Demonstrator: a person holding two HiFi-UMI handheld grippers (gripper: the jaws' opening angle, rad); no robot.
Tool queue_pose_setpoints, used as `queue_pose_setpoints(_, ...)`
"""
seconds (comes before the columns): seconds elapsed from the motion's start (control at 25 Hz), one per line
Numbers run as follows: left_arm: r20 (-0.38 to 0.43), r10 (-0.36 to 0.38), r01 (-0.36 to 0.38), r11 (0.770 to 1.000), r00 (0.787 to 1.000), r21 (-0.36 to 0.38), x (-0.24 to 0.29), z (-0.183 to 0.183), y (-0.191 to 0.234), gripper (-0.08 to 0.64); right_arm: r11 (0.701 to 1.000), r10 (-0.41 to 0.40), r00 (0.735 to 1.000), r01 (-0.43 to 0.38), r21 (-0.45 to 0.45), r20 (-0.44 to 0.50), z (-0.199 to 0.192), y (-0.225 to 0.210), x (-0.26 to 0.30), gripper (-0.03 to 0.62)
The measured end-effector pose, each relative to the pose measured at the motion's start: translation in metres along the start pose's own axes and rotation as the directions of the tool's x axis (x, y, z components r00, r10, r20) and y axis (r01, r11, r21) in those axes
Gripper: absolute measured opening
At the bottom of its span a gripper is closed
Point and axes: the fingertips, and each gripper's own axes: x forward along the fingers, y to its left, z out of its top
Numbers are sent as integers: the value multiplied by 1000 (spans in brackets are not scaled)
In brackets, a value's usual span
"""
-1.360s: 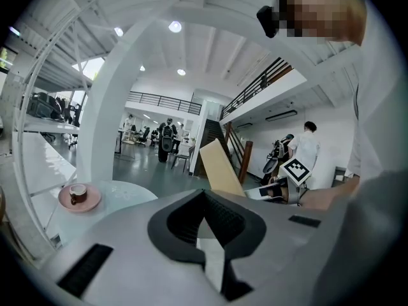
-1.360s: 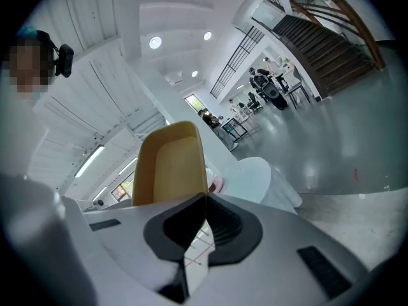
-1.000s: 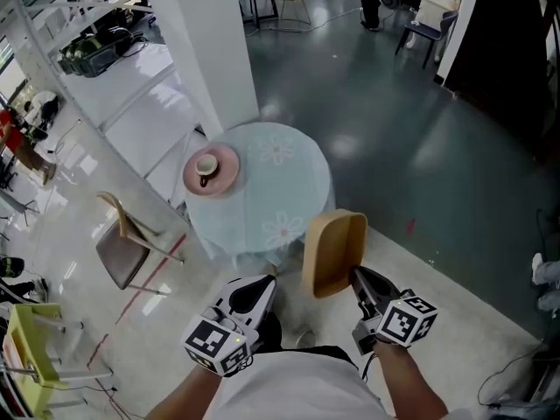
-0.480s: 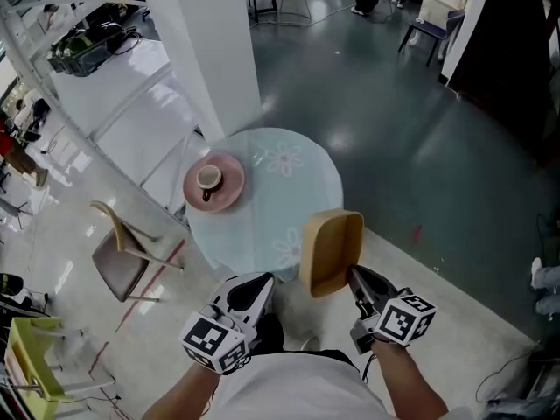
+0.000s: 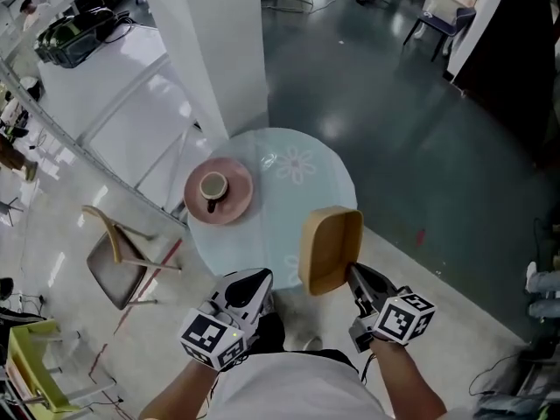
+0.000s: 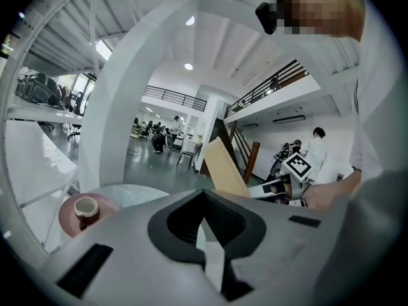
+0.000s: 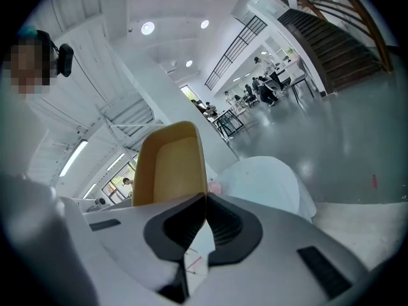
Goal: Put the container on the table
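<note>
Carrying is the step in hand: the container [image 5: 330, 250] hangs tilted over the near edge of the round table [image 5: 306, 201], not yet set down. The right gripper [image 5: 356, 276] has its jaws pinched almost together on the container's rim. The left gripper [image 5: 252, 285] is closed and holds nothing. Next, it probably needs levelling and lowering onto bare tabletop, clear of the plate [image 5: 238, 201] at the left edge

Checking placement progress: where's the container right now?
Head view, lower centre-right: the container is clamped in the right claw, raised by the round table's near edge, to the right of the pink plate.
</note>
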Motion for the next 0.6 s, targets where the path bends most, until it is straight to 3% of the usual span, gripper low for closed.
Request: queue_pose_setpoints(0.6,-4,-44,44,999,999,-24,11,26,107,21,998,-61,998,61,7,-15,19,25,93,28)
